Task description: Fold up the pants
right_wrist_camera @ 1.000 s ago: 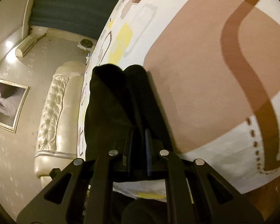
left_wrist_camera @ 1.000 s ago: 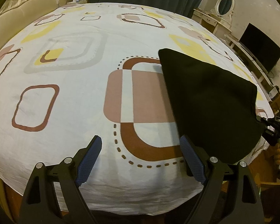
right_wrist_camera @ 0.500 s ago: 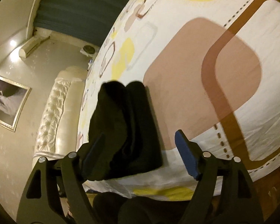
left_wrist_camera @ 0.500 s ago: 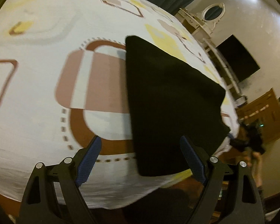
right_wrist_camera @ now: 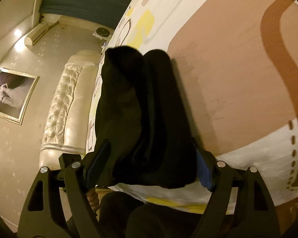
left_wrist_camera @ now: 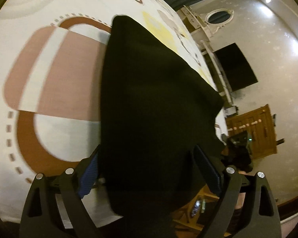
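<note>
The folded black fabric pants lay at the near edge of the bed, on its white sheet with brown and yellow rounded squares. The left claw and right claw both stood apart, straddling the pants' near end.

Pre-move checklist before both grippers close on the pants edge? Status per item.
1. Left gripper open: ok, jaws apart.
2. Right gripper open: ok, jaws apart.
3. Black pants between the left fingers: ok, near edge fills the gap.
4. Pants between the right fingers: ok, folded end sits in the gap.
5. Pants lying on the bedsheet: ok, though the near edge overhangs the bed side.
6. Bedsheet clear of the pads: cannot tell, fabric hides the contact area.
</note>
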Demonstrator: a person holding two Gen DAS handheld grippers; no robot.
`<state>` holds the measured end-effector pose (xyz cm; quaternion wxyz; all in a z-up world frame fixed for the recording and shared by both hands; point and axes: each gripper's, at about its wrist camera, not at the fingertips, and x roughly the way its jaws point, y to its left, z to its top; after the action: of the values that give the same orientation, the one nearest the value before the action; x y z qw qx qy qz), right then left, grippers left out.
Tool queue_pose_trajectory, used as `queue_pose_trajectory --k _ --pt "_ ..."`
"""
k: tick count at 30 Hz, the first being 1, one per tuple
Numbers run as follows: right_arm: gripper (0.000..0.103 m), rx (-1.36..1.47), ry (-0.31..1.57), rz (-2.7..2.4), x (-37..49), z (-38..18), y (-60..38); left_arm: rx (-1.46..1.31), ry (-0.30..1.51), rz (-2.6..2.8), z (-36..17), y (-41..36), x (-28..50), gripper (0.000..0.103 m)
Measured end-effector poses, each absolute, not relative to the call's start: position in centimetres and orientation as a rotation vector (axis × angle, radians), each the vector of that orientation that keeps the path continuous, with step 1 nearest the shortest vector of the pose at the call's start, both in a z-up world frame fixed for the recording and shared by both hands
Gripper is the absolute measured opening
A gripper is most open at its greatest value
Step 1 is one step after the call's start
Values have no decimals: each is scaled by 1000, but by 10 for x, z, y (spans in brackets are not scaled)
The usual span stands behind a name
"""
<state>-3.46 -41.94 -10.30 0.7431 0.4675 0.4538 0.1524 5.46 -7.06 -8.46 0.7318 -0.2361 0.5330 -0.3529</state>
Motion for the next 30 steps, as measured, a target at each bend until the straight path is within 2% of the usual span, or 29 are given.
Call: queue_pose_trajectory --k 1,4,5,6,7,9,15,20,30 --pt "79 1006 996 332 -34 -102 -417 -525 1176 -781 -86 -71 57 90" --pt "66 939 1018 301 -31 -98 -409 -519 1162 -799 -85 -74 58 88" --pt "59 932 1019 296 -31 -98 -408 -516 1156 -800 -84 -74 58 85" --pt "53 932 1022 295 -31 -99 -409 -507 1149 -786 -84 -74 58 75" --pt "51 935 1021 295 -32 -99 -410 -491 1150 -771 -84 -73 58 71" --pt "48 935 1017 294 -34 -99 -409 -497 1154 -753 -86 -69 59 57" --pt "42 916 1004 285 -38 -92 -402 -497 1165 -717 -81 -64 59 43" --pt "41 911 1004 294 -38 -90 -395 -420 1138 -686 -69 -61 55 38" --pt "40 891 1043 382 -11 -93 -343 -348 1093 -602 -56 -11 56 38"
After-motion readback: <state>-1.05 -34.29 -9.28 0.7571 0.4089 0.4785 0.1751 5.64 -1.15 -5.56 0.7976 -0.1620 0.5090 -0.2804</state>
